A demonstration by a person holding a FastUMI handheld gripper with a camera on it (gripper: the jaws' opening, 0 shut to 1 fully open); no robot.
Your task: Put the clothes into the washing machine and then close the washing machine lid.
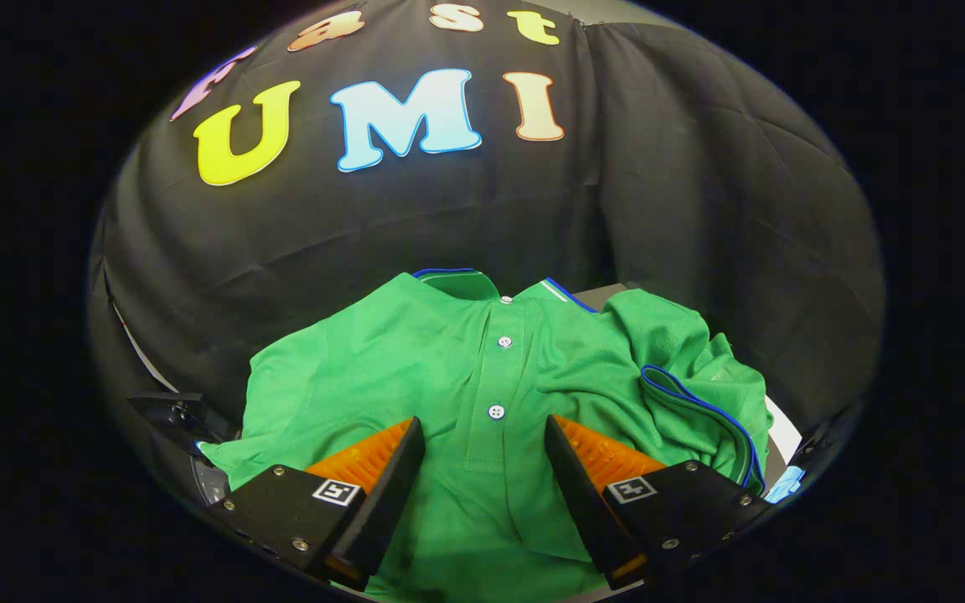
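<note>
Two fingers (382, 456) of the tongs (484, 435) stood wide apart, gripping nothing, above a green knit polo shirt with blue-edged collar and cuffs (415, 368). The shirt lay spread and rumpled just ahead of and beneath the fingers, its buttoned placket (495, 381) running straight through the gap between them, with one white button (496, 411) between the fingertips. The collar (466, 283) lay beyond the fingers, toward the black cloth wall (700, 184). A bunched sleeve with a blue-trimmed cuff (692, 394) lay beside the right finger. Whether the fingers touched the fabric could not be told.
</note>
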